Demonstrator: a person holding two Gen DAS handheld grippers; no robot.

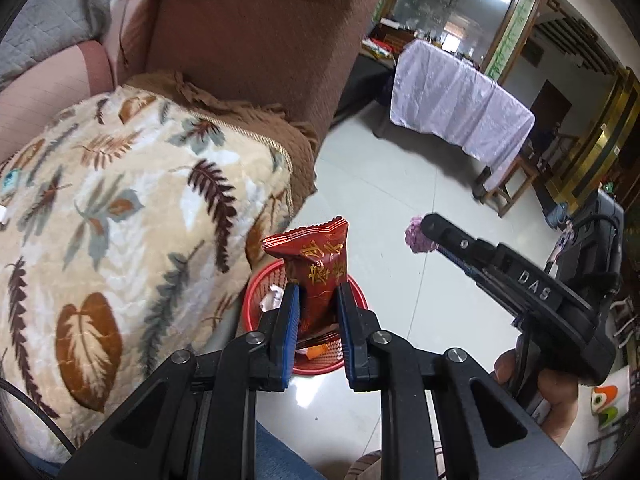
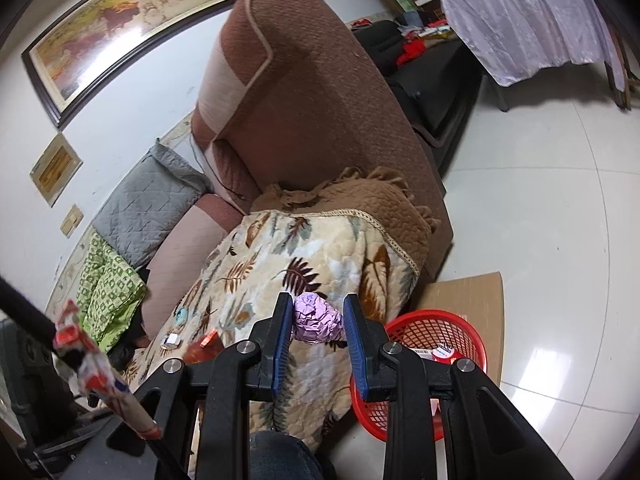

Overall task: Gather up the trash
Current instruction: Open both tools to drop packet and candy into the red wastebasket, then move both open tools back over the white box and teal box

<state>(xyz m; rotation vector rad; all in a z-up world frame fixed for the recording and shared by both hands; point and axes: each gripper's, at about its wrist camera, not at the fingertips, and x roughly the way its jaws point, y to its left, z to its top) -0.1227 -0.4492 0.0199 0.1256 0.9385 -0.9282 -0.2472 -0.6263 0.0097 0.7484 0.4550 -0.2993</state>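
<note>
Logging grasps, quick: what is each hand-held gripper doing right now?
Left hand-held gripper: closed on a red snack wrapper.
Right hand-held gripper: closed on a crumpled purple paper ball.

Bright, even daylight indoors. Glare on the glossy floor tiles and on the framed painting; a soft reflection below the red basket. Shadows faint. Heavy fisheye bending and dark corners at every edge. Motion blur on the red-and-white wrapper at lower left; sharp elsewhere, with slight softness toward the rims.
</note>
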